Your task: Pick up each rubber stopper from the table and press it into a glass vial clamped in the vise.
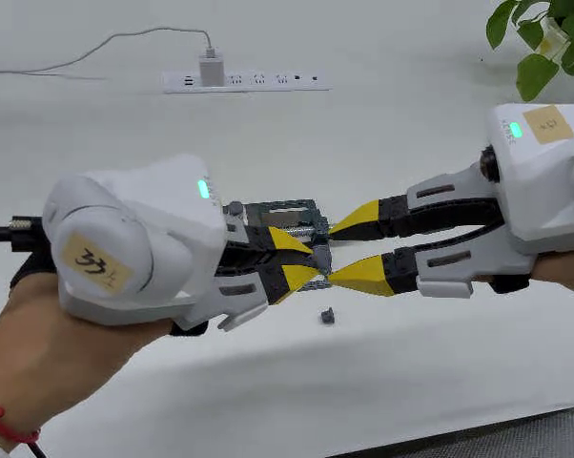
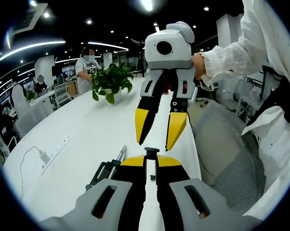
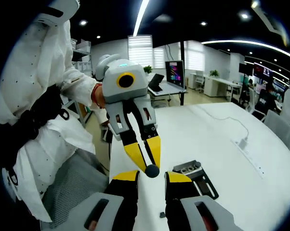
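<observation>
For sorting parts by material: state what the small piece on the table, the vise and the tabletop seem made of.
Small piece: dark grey, matte, likely rubber. Vise: dark, with a grey threaded screw, probably metal. Tabletop: plain white, smooth, faint sheen; laminate or painted, unclear.

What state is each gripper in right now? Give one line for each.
Left gripper: shut on a rubber stopper.
Right gripper: open, its jaws apart on either side of that stopper.
</observation>
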Available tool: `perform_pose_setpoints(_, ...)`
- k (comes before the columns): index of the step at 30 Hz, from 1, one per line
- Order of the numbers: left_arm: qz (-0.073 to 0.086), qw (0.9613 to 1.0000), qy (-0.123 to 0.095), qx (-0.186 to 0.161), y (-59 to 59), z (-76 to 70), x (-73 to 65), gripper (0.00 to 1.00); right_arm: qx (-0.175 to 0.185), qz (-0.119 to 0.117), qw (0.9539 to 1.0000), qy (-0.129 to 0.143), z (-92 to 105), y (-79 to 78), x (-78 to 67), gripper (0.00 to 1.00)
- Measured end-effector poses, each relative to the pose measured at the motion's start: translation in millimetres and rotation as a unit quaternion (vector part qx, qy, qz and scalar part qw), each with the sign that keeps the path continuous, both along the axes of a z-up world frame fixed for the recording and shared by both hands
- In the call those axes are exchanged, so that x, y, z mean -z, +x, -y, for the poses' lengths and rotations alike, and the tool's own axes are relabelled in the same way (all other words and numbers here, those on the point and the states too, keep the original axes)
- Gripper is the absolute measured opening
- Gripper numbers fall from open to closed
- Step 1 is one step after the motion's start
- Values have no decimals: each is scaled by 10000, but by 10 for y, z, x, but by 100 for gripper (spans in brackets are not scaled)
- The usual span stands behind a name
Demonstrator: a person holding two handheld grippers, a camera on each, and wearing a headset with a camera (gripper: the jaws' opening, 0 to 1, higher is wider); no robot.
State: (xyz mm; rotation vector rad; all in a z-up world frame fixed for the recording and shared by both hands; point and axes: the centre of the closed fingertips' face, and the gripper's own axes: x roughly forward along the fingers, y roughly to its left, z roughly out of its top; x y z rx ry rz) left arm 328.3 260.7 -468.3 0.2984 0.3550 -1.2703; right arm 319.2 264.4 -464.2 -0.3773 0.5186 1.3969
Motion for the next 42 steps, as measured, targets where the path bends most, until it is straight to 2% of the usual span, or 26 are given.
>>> perform_pose_setpoints(5, 23, 10000, 4, 1, -15, -12, 1, 3, -48, -4, 10000, 1, -34, -23, -16, 11)
perform_pose_setpoints(14, 18, 10000, -51, 20, -36, -3, -20, 3, -103, -14, 9999, -12, -65, -51, -26, 8)
perform_pose_setpoints(29, 36, 10000, -67, 35, -38, -7, -25, 3, -196, 84, 9998, -66, -65, -37, -27, 7)
perform_pose_setpoints(42, 48, 10000, -79, 26, -53, -27, -9, 3, -205, 67, 9997, -83, -93, -46, -6, 7)
